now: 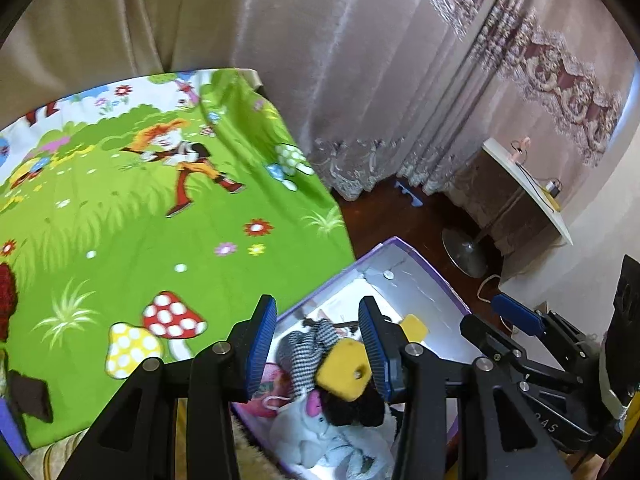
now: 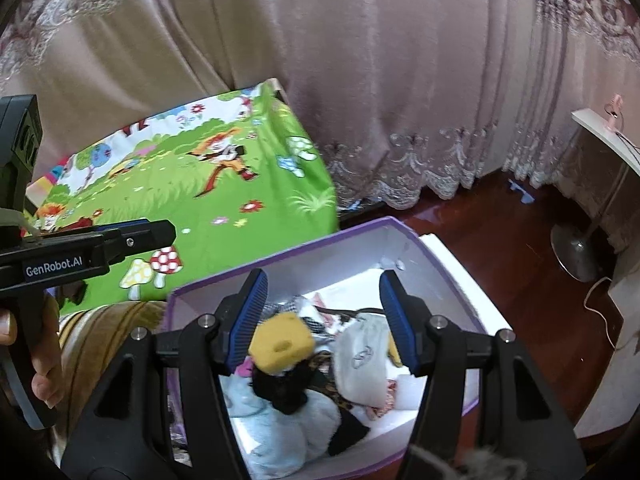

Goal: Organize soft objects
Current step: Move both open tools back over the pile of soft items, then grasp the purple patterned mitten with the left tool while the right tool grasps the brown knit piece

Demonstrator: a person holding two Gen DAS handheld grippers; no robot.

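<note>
Right wrist view: right gripper (image 2: pixel 322 316) spread wide, empty, over purple box (image 2: pixel 280 258); black plush with yellow foam piece (image 2: pixel 282 342) atop pale blue plush (image 2: pixel 280 428) inside. Left wrist view: left gripper (image 1: pixel 318 338) parted, empty, beside green cartoon bedsheet (image 1: pixel 120 220).

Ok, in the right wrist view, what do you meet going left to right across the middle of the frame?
Left gripper held in a hand → green cartoon blanket → purple box of soft toys, with the yellow-headed plush inside → fan base on the wooden floor.
</note>
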